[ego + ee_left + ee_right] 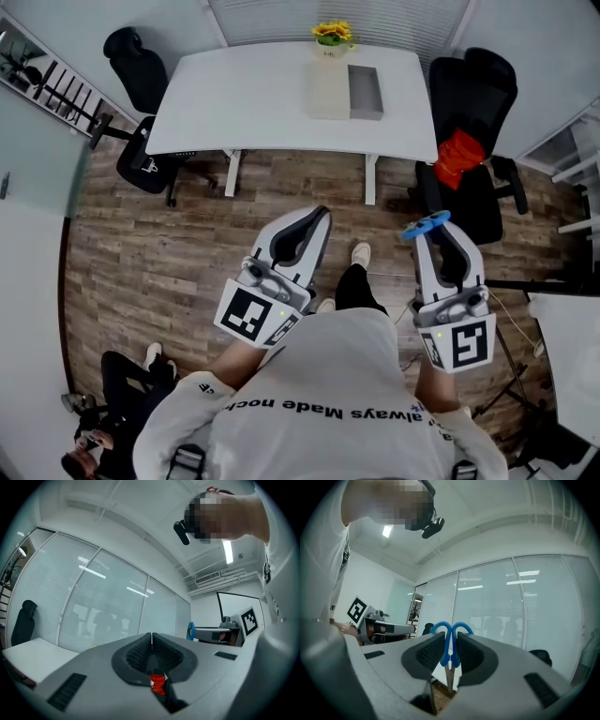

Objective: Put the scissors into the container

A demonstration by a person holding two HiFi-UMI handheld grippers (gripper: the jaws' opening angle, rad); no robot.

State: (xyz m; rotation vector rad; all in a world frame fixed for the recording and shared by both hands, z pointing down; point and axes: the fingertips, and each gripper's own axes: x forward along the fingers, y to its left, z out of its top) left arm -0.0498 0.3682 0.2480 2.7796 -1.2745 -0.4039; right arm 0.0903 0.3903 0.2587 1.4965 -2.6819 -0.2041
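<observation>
Bright, even light from a long white ceiling lamp (228,551); both gripper views bulge, with dark vignetted corners.

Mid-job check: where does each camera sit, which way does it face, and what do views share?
Head view: on the person's head, facing steeply down at floor, table and container; shows left tongs, right tongs, shirt.
Left gripper view: on left tongs, tilted up at glass wall and ceiling; own jaws together, empty.
Right gripper view: on right tongs, tilted up likewise; own jaws shut on scissors.
Shared: each gripper view shows the other tongs; head and right gripper views show the scissors.
</observation>
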